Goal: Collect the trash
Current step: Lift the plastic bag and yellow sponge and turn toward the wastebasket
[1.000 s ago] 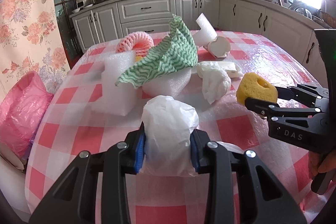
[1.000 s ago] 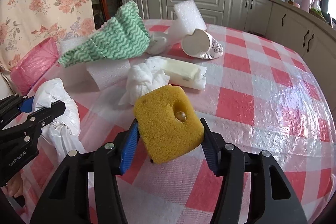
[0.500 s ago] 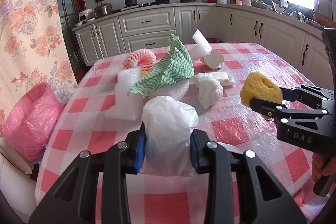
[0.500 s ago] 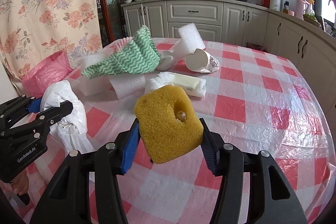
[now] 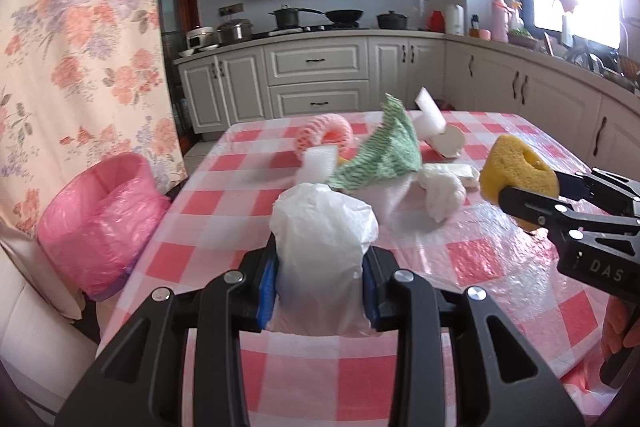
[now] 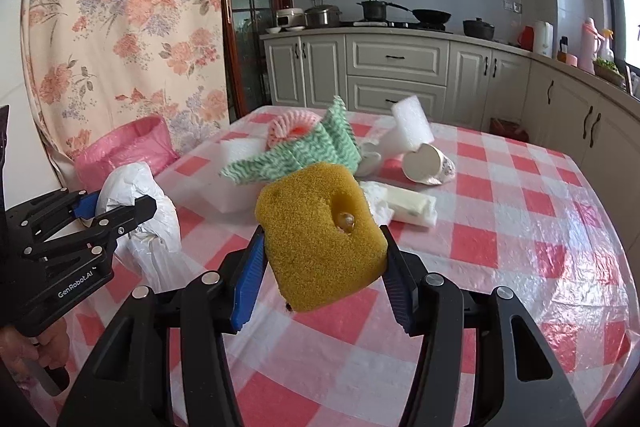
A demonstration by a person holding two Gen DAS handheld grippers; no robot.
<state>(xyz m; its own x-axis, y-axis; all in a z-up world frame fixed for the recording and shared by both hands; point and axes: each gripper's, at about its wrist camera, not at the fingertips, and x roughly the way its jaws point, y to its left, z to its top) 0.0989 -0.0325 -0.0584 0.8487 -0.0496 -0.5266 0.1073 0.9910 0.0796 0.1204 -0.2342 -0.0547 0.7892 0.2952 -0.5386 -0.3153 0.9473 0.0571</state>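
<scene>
Two grippers loaded, bin off to the left

Left gripper [image 5: 320, 291] has its jaws clamped on a crumpled white plastic bag [image 5: 324, 227]; right gripper [image 6: 322, 275] pinches a porous yellow sponge block [image 6: 320, 231], both clear above the checked tabletop [image 6: 520, 227]. Pink-lined soft bin [image 5: 100, 219] sits left of both jaws, nearer the left hand.

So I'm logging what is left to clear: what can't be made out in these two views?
- Left wrist view: the foam block is motion-blurred.
- Left wrist view: table under the white plastic bag is hidden by it.
- Right wrist view: the yellow sponge covers the crumpled tissue.
- Both views: inside the pink-lined bin is unseen.
</scene>
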